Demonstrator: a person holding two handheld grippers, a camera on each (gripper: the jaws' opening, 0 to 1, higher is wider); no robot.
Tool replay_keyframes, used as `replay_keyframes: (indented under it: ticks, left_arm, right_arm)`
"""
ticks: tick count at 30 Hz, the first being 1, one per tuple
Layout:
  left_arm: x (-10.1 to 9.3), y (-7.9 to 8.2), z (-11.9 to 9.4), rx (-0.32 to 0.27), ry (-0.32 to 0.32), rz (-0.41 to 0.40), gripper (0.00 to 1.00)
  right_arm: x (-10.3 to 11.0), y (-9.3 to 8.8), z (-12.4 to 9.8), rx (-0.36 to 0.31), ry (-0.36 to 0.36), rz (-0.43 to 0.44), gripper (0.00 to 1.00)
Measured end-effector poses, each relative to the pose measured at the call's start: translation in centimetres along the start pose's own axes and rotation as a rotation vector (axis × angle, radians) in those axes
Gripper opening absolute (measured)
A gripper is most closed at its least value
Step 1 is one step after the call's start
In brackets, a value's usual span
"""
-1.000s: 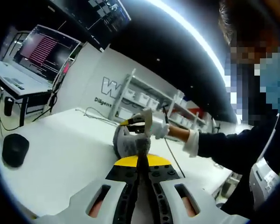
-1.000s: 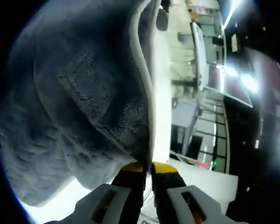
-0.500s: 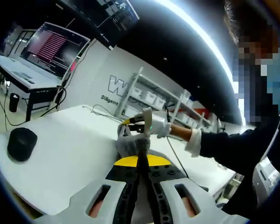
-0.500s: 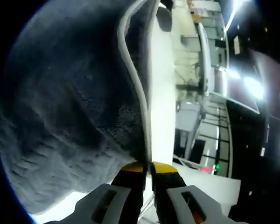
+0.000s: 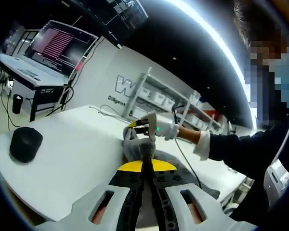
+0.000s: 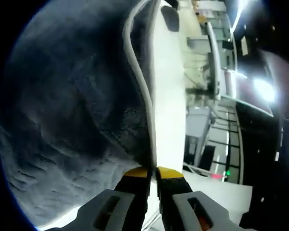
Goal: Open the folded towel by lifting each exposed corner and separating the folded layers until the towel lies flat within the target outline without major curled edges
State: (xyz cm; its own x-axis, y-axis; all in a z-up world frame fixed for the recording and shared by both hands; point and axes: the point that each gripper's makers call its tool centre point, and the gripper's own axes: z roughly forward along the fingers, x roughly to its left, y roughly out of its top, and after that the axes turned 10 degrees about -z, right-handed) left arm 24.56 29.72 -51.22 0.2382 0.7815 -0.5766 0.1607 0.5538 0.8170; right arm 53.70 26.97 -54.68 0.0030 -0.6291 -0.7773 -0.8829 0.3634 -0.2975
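The left gripper point(image 5: 147, 167) pinches the grey towel point(image 5: 139, 147) above a white table point(image 5: 72, 159). Beyond it, the right gripper point(image 5: 145, 124) grips the towel too. A black mouse point(image 5: 25, 143) lies left

Left gripper point(image 5: 147, 169): 2 pale grey jaws with slotted openings, black inner faces, yellow tips. Right gripper point(image 6: 152, 174): same build. Person wears a dark long sleeve point(image 5: 241, 147) with white cuff and a white glove point(image 5: 166, 130).

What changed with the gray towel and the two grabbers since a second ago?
Not much. Both grippers, the left gripper and the right gripper, stay shut on the towel. Its hanging cloth has spread wider before the right gripper. The black mouse stays on the white table.
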Motion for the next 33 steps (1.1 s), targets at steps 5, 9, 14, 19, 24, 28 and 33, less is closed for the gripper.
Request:
replay_keyframes:
  ticks: [5,9,14,19,24,28,33]
  left_arm:
    - [0.6,-0.3,0.0,0.006,0.009,-0.009,0.03]
    - [0.9,-0.5,-0.1,0.01,0.014,-0.013,0.03]
    - [1.3,-0.7,-0.1,0.015,0.023,-0.018,0.03]
    - [1.7,-1.1,-0.1,0.024,0.031,-0.021,0.03]
    - [2.2,-1.5,-0.2,0.035,0.042,-0.03,0.03]
    - [2.4,-1.7,-0.3,0.044,0.043,-0.032,0.03]
    - [2.8,-1.9,-0.5,0.056,0.049,-0.036,0.03]
  right_arm:
    - [0.2,0.3,0.5,-0.01,0.005,0.004,0.01]
    - [0.4,0.4,0.8,-0.017,0.006,0.014,0.02]
    - [0.5,0.6,1.4,-0.023,-0.001,0.023,0.04]
    - [0.9,0.4,2.0,-0.018,0.007,0.036,0.07]
    - [1.7,0.3,2.3,-0.023,0.019,0.052,0.07]
    - [2.1,0.3,2.6,-0.024,0.027,0.062,0.07]
    - [2.7,0.7,2.9,-0.037,0.042,0.078,0.07]
